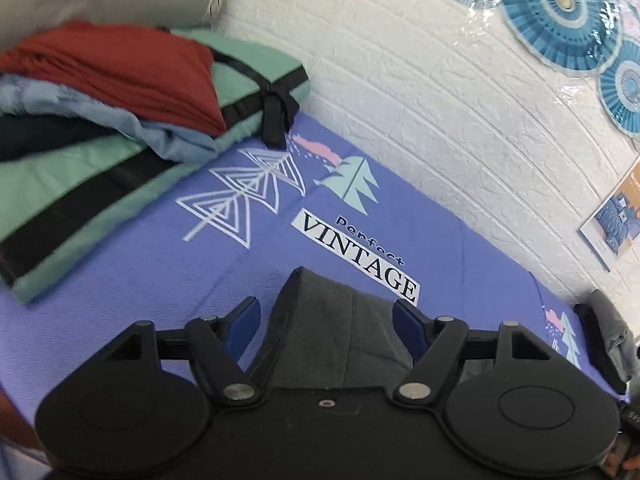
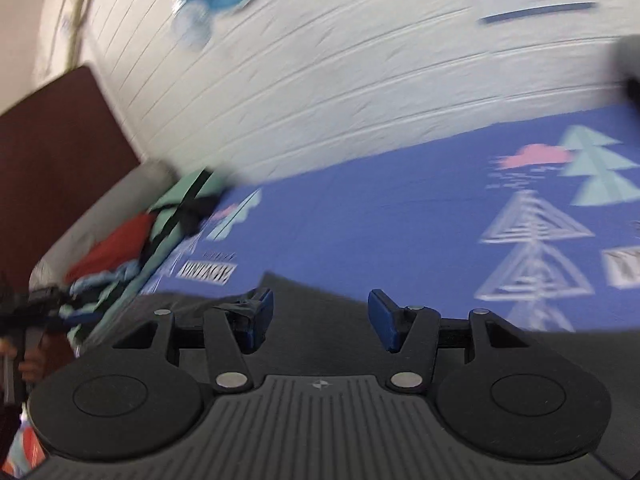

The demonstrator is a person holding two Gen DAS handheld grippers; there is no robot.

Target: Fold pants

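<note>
Left wrist view: my left tool [image 1: 326, 316] stands fully open over the folded grey pants [image 1: 340, 340] on the bed [image 1: 440, 240], gripping nothing; stacked clothes [image 1: 120, 92] occupy the far left corner. Right wrist view, blurred: my right tool [image 2: 320, 316] stands wide open and empty above the pants [image 2: 320, 292].

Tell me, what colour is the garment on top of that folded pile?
Dark red garment, clearest in the left wrist view.
</note>
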